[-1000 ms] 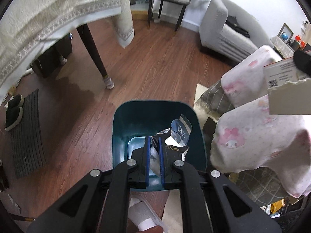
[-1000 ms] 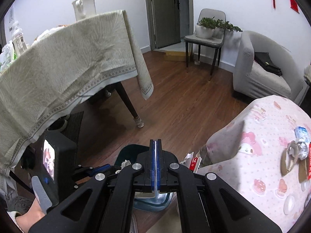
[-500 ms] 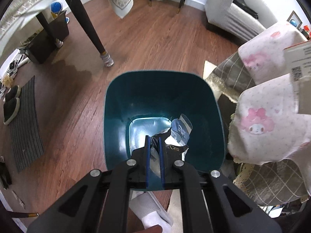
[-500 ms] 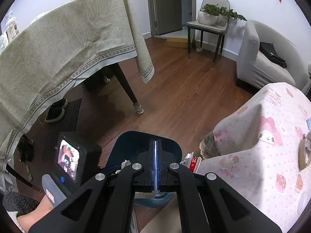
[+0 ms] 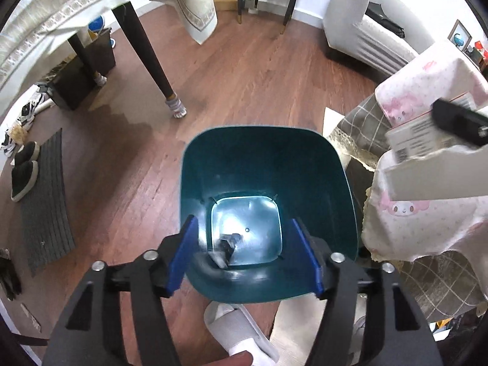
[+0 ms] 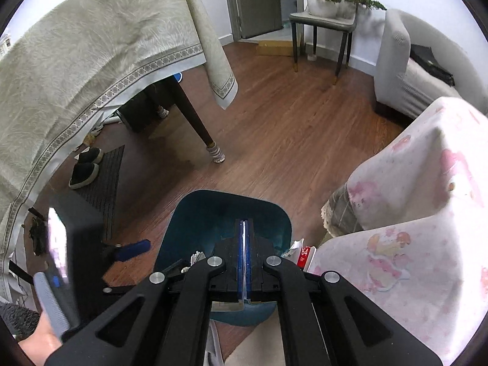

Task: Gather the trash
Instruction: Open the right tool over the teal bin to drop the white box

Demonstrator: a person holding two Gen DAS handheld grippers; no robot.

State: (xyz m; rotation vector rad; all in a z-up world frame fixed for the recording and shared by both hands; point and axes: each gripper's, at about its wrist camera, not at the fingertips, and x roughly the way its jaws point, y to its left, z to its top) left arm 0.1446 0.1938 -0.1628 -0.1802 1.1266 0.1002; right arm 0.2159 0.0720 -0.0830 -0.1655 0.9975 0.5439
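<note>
Over the open mouth of the teal bin [image 5: 262,158], held the left gripper [image 5: 244,224] tilted steeply downward, blue pads [image 5: 186,244] spread wide above the near rim. Had just been opening those jaws. Left nothing between them, with neither pad touching anything. Showed the crumpled dark-and-silver wrapper [image 5: 227,248] lying loose on the bin's pale bottom, at its near left corner, well below the fingertips and apart from them. Stood the bin upright on the wooden floorboards [image 5: 128,183], with its right edge just beside a low piece of furniture draped in pink-printed cloth [image 5: 427,219]. Caught part of a grey slipper [image 5: 241,332] just outside the near rim.

In the right wrist view, showed the right gripper [image 6: 245,228] pressed together on a flat white card [image 5: 427,167] — only a thin pale edge visible between its pads. In the left wrist view, placed that card, with its barcode label, beyond the bin's right edge and over the pink cloth, clear of the rim. Showed a red packet [image 6: 305,254] at the bin's right rim, between bin and cloth; could not tell whether it touched either. Caught a hand [image 6: 39,338], blurred, at the lower left corner on the left gripper's handle. Framed a cream tablecloth [image 6: 91,61] hanging well beyond the bin's far left corner.
</note>
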